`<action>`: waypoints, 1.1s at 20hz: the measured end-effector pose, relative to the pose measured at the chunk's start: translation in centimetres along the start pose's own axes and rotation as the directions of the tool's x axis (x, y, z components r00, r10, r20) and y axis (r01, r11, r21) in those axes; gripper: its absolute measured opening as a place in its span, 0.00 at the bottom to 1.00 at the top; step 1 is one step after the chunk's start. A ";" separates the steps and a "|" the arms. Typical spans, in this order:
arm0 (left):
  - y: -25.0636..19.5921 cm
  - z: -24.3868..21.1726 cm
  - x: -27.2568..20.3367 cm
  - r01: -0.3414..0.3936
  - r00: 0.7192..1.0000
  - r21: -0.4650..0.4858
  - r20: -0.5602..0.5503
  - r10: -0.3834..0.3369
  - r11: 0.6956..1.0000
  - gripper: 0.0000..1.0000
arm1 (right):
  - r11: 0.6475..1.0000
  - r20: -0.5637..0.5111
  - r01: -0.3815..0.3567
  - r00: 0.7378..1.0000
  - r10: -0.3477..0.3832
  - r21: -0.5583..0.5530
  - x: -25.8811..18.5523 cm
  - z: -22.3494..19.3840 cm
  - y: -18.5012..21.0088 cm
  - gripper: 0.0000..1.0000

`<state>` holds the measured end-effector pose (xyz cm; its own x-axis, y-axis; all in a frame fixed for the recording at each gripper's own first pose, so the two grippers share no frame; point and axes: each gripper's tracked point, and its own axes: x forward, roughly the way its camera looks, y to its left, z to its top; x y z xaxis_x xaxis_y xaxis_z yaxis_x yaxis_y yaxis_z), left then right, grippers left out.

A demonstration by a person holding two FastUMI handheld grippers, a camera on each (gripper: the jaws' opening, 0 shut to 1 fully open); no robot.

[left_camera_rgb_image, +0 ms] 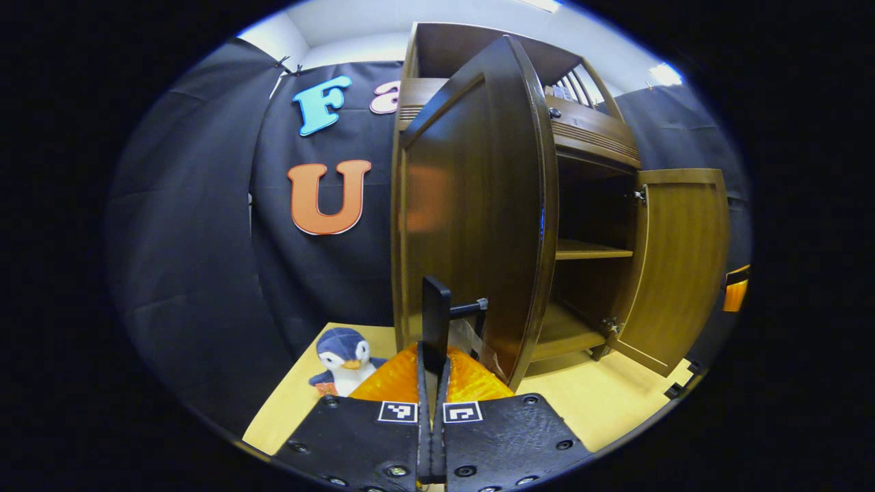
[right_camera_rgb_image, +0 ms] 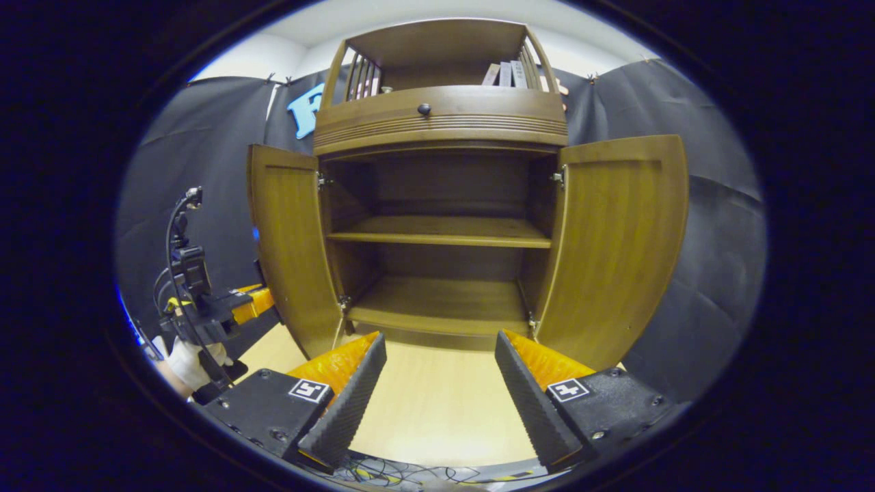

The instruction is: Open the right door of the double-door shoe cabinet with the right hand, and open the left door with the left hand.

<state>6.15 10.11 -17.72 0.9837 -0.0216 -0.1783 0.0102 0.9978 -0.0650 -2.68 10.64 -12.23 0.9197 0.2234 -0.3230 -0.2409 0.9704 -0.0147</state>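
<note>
Both doors of the cabinet (right_camera_rgb_image: 441, 123) stand swung wide, left door (right_camera_rgb_image: 290, 246) and right door (right_camera_rgb_image: 615, 239). Left gripper (left_camera_rgb_image: 433, 321) is clenched on the left door's handle (left_camera_rgb_image: 468, 309). Right gripper (right_camera_rgb_image: 437, 383) hangs released before the cabinet's shelves. Penguin (left_camera_rgb_image: 344, 359) sits beside the left door.

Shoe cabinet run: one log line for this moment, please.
dark wooden shoe cabinet: both doors open | left gripper: shut on left door handle | right gripper: open, clear | shelves: bare

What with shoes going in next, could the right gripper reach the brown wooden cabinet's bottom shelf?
Probably yes: the left door and right door stand wide open, the right gripper faces the opening, and nothing lies between it and the bottom shelf.
</note>
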 end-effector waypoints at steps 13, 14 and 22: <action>6.6 0.2 0.4 0.064 0.997 -0.018 0.047 -0.063 0.998 0.00 | 1.000 -0.011 -0.022 1.000 0.022 -0.003 0.6 0.0 0.3 1.00; 6.7 0.2 0.4 0.080 0.996 -0.015 0.047 -0.079 0.997 0.00 | 1.000 -0.014 -0.020 1.000 0.020 -0.003 0.5 -0.1 0.1 1.00; 9.3 0.2 0.9 0.226 0.974 -0.061 0.040 -0.224 0.972 0.00 | 0.999 -0.022 -0.032 0.999 0.032 0.001 1.0 -0.1 0.3 1.00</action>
<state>7.20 19.35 -18.32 0.9629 -0.2420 -0.1198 0.2212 0.9614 -0.1637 -1.87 11.12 -12.62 0.9044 0.2527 -0.3437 -0.2703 0.9628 -0.0033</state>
